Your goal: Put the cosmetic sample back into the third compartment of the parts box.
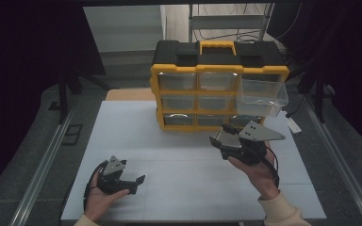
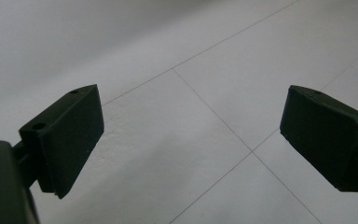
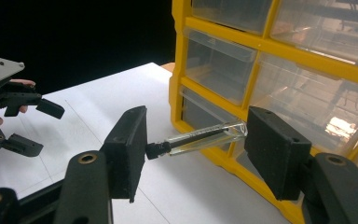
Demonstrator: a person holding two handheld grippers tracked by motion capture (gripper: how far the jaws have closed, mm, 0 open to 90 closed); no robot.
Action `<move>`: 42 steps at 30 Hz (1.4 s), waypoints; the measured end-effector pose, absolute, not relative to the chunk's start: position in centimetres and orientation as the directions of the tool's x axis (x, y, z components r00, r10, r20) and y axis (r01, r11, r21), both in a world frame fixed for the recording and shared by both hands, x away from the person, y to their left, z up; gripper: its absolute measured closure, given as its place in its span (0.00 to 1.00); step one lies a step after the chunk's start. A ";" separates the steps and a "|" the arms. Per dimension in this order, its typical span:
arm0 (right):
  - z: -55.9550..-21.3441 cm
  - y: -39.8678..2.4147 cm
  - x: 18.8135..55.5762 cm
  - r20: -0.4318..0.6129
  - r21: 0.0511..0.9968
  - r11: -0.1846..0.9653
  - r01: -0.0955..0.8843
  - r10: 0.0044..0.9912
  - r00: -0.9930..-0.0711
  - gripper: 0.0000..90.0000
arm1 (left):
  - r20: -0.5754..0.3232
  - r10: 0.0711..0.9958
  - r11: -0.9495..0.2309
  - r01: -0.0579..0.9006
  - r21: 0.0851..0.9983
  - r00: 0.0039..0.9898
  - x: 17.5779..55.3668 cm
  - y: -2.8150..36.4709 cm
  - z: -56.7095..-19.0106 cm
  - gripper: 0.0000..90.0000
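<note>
The right gripper is clamped on a clear tube with a black cap, gripping it end to end: the capped end presses on one pad, the rounded clear end on the other. The tube's long axis therefore runs straight across the jaw gap, from pad to pad, and not along the jaws.

In the high view the right gripper is held above the table, near its far right corner, just in front of the yellow and black drawer cabinet. The cabinet stands at the table's far edge. One clear drawer is pulled out of the top row at the cabinet's right end and overhangs the lower rows. It lies up and beyond the right gripper, slightly to its right.

Judgement: if the tube is bound for that open drawer, the decisive relation is that the drawer mouth sits higher than the held tube, so the gripper must rise above the rim before release.

The left gripper rests in the person's hand near the table's near left corner, well apart from the cabinet. Its jaws stand apart, nothing between them; the left gripper view shows bare table below. The right hand is the nearer one.
</note>
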State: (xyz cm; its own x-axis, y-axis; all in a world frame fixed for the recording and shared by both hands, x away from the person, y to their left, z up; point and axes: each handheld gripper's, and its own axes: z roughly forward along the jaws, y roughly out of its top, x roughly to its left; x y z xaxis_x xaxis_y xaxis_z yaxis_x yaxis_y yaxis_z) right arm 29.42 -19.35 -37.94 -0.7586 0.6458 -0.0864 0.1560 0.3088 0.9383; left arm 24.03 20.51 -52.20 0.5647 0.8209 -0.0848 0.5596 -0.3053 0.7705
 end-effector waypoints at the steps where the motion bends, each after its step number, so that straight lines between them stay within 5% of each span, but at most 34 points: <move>1: -37.9 -19.3 29.5 -0.084 0.940 0.306 0.153 0.640 -0.764 0.45 | -0.085 0.821 -0.306 0.560 0.770 0.565 24.0 20.5 -52.2 0.08; 42: -30.8 -19.1 31.4 -0.109 0.968 0.239 0.070 0.659 -0.744 0.45 | -0.084 0.819 -0.310 0.560 0.768 0.568 24.1 20.4 -52.3 0.08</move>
